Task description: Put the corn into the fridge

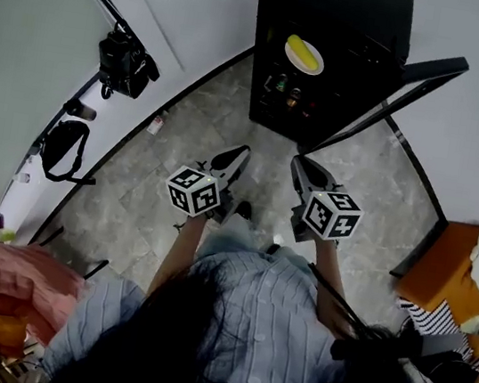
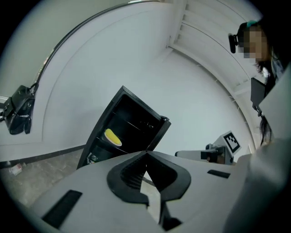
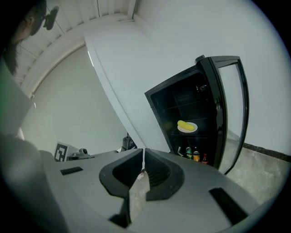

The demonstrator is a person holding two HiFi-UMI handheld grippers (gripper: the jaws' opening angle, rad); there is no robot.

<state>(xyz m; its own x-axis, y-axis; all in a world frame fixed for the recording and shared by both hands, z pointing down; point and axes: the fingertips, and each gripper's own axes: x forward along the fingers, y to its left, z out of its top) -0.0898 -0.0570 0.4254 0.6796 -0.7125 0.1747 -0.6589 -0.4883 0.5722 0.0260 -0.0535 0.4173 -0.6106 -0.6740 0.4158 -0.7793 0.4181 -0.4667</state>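
1. Both my grippers are empty. The left gripper [image 2: 146, 154] has its jaws pressed together with nothing between them, and the right gripper [image 3: 143, 152] is closed in the same way.
2. The corn [image 1: 304, 52] lies on a white plate [image 1: 294, 63] on a middle shelf inside the black fridge [image 1: 341, 8], above a row of small bottles [image 1: 285, 88]. I hold both grippers in the air over the tiled floor [image 1: 129, 205], well apart from the fridge.
3. I judge that the corn is already in its place. The glass door [image 1: 410, 82] stands wide open, so closing it seems to be what remains.
4. What could go wrong:
   - If I push the door with closed jaws, the smooth tips may slide off its edge, and the door would swing back.
   - If I push too hard, the door may slam. The shock could make the round corn roll off the plate.
   - If I leave the door as it is, the fridge will not be shut.
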